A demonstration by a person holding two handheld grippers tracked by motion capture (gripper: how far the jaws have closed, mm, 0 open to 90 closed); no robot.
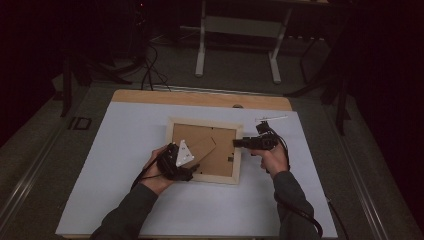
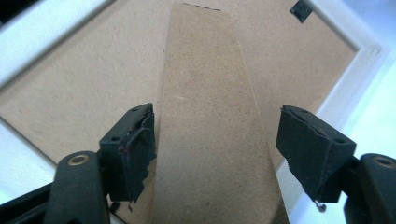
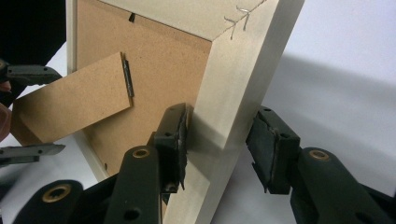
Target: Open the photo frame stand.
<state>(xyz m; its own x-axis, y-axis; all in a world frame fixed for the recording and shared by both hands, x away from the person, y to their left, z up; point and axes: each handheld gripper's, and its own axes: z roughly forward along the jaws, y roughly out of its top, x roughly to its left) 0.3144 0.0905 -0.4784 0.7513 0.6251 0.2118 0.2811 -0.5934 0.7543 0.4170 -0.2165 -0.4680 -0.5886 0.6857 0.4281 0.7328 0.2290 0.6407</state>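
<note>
Picture frame [image 1: 204, 150], pale wood, face down near the middle of the white sheet [image 1: 125, 165] on the desk [image 1: 200, 98], brown backboard [image 1: 222, 150] up. Hinged easel stand [image 1: 202, 148] of the same board, slanting across the backboard toward the lower left corner; in the right gripper view lifted off the backboard at its free end, held at the other end by a small metal hinge [image 3: 127, 77].

Left gripper [image 2: 215, 154] at the frame's lower left corner, fingers [image 2: 133, 149] spread either side of the stand's free end; left pad just beside the stand's edge, right pad clear of it, no pinch. Grey three-cornered plate [image 1: 183, 153] on top of this gripper.

Right gripper [image 3: 219, 144] at the frame's right rail [image 3: 233, 93], fingers [image 3: 175, 140] astride it: inner pad against the rail's inner side, outer pad just off the outer side, so not pinching. Stapled mitre joint [image 3: 236, 21] on the rail's far corner.

Thin white stick [image 1: 271, 119] beyond the right hand [image 1: 274, 159], well apart from the frame.
</note>
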